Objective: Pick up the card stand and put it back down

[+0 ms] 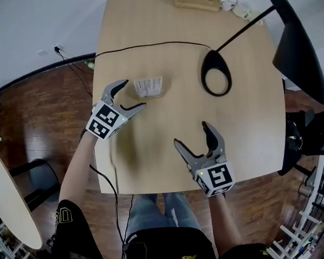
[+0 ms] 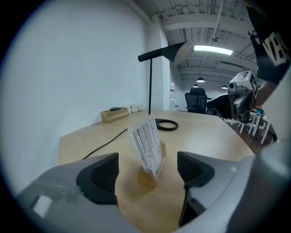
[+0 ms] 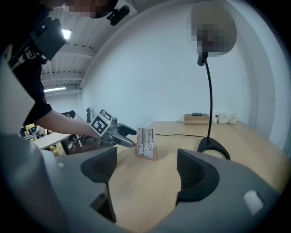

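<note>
The card stand (image 1: 148,87), a small wooden block that holds white printed cards upright, rests on the light wooden table (image 1: 248,121). My left gripper (image 1: 134,94) is open just to the stand's left, its fingertips level with the stand's near end but not touching it. In the left gripper view the card stand (image 2: 149,154) is a little ahead of the wide jaws of the left gripper (image 2: 148,172). My right gripper (image 1: 190,133) is open and empty near the front edge, well apart from the stand. The right gripper view shows the card stand (image 3: 146,144) far beyond the right gripper (image 3: 146,170), with the left gripper (image 3: 120,136) beside it.
A black desk lamp has its ring-shaped base (image 1: 216,73) right of the stand and its head (image 1: 298,43) over the table's right edge. A black cable (image 1: 147,46) crosses the table behind the stand. A wooden box (image 1: 197,0) and cups (image 1: 228,1) sit at the far edge.
</note>
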Demonstrator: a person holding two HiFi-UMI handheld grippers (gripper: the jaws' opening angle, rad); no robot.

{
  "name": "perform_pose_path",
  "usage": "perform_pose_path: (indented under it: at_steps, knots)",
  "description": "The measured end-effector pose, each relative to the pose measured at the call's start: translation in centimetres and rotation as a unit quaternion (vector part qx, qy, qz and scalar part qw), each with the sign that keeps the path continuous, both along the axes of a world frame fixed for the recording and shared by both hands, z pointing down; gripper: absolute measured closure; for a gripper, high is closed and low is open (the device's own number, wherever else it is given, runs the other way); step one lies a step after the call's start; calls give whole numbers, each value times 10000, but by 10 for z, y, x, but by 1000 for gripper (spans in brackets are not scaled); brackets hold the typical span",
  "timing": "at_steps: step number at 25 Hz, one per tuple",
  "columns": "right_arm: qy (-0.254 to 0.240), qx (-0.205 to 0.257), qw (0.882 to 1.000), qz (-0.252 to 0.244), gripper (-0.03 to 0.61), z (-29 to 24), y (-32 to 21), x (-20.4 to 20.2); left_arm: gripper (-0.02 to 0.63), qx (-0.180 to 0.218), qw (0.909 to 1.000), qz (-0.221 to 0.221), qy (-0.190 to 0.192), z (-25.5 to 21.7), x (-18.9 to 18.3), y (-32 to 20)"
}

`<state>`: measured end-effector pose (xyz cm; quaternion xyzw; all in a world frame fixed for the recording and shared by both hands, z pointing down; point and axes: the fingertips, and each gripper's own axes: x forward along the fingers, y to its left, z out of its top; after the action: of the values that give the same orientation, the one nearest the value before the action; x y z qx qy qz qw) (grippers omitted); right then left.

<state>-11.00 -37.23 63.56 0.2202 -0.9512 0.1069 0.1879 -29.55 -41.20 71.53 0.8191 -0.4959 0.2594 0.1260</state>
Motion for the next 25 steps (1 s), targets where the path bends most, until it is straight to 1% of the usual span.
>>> perform_pose_path:
  at_steps: [3,7,9,10,11,12,13,14,16,18,20,23,25]
  knots:
    - [12,-81,10000,36,161,8,4,1,209,-199,9996,172,57,25,4,-12]
    - [98,-181,9998,35,160,20,10,7,267,-329,9987,385,112,45,16,-27]
    - [131,-200,9997,27,161,23,12,11,293,-374,9971,662,37,51,26,-31]
    - [139,-193,9997,6,161,24,14,12,302,-386,9960,802,-72,54,30,-32]
    - [146,-179,9997,-21,161,24,16,12,349,-390,9949,904,-200,57,32,-33]
    - [154,-163,9997,-45,161,23,18,12,433,-399,9940,970,-295,59,33,-34]
    - [156,-153,9997,-55,161,23,20,12,482,-422,9934,1016,-335,61,35,-33]
    - [150,-149,9998,-51,160,22,22,12,499,-457,9928,1056,-342,63,37,-32]
    - [104,-138,9998,-13,161,16,23,12,502,-507,9910,1197,-322,61,47,-28]
    - [26,-85,10000,11,160,5,20,11,505,-518,9894,1336,-222,50,61,-22]
    - [-63,8,10000,9,161,-13,15,9,505,-481,9896,1357,-73,27,74,-16]
    - [-255,186,9995,20,161,-51,13,5,505,-312,9920,1215,145,-24,87,-1]
    - [-441,334,9985,41,160,-81,16,3,505,-98,9943,1048,194,-67,92,12]
